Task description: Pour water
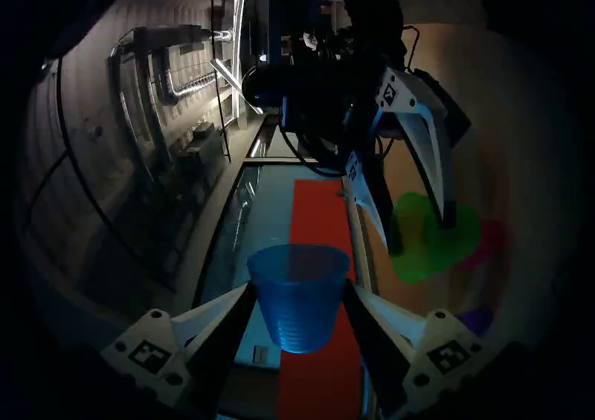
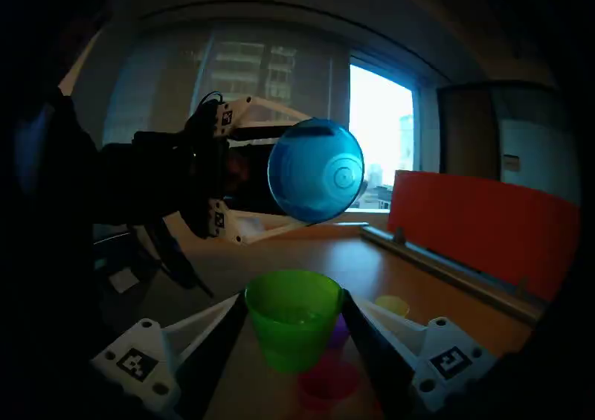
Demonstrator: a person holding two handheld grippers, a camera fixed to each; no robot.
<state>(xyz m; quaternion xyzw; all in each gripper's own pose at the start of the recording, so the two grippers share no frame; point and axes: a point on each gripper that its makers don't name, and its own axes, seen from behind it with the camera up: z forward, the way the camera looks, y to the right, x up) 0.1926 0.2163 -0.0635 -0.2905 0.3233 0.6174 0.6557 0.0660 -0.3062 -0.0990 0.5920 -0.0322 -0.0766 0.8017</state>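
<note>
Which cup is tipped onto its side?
The blue cup: it is held sideways, its round bottom facing the right gripper view's camera, while the green cup is upright.

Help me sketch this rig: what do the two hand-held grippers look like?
Both the left hand-held gripper and the right hand-held gripper have white, tapering fingers lined with black pads, each carrying a square black-and-white marker near its base. Seen from across, each has a dark body with black cables trailing from it.

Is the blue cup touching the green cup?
Apart. The right gripper view shows the blue cup above the green cup, a clear gap between them.
</note>
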